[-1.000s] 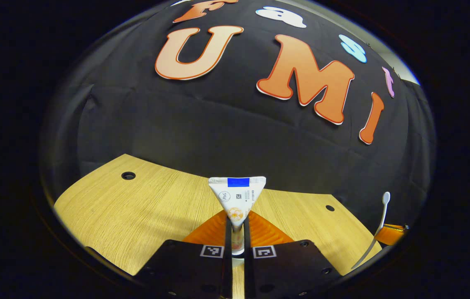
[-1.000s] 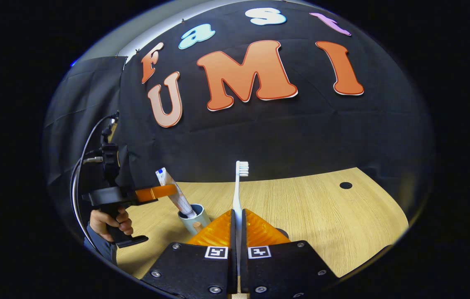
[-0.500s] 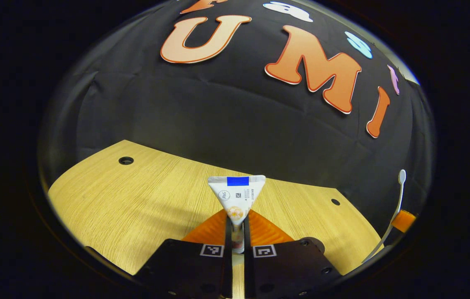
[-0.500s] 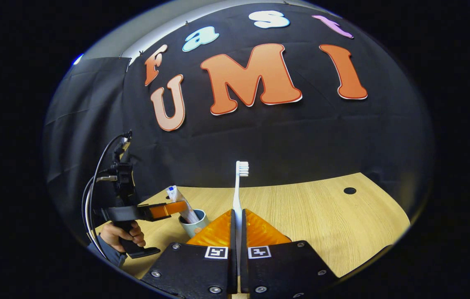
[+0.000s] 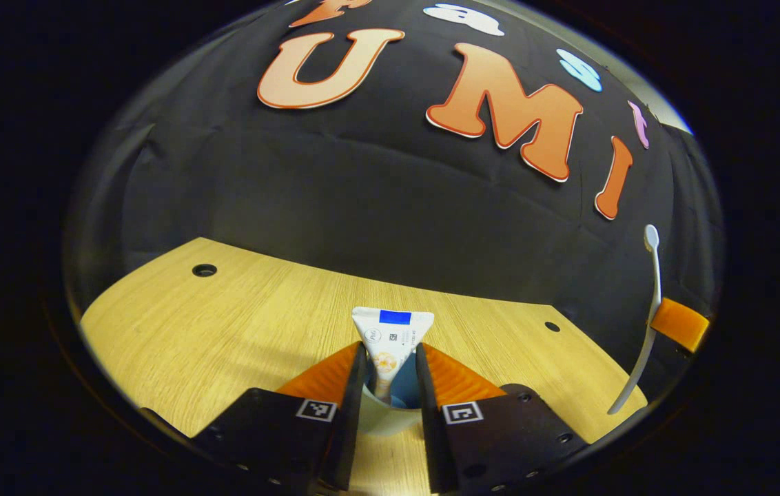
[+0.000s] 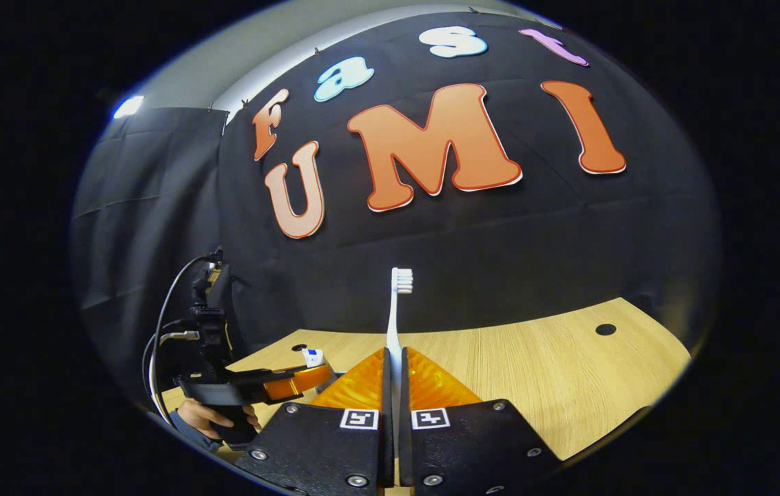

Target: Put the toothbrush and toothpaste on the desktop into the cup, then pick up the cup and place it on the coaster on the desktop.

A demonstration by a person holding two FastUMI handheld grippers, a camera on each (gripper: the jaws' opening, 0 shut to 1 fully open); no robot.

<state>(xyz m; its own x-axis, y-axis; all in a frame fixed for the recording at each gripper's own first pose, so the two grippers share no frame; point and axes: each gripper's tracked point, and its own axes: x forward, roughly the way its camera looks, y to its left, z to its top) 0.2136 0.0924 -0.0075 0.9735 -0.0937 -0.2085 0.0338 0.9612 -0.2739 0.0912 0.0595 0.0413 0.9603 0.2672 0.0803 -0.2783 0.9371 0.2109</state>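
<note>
Wooden desktop fronts black cloth. Left gripper has its fingers spread apart, so the toothpaste stands freely, cap end down in the cup, leaning on the rim. Right gripper pinches the toothbrush tight, bristles up, held high and off to the side, probably waiting its turn for the cup

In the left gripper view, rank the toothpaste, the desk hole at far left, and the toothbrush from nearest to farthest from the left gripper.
1. Toothpaste: between the left gripper's open fingers, standing in the cup.
2. Toothbrush: far right.
3. Desk hole: far left, near the desk's back edge; close to the toothbrush in rank.
</note>
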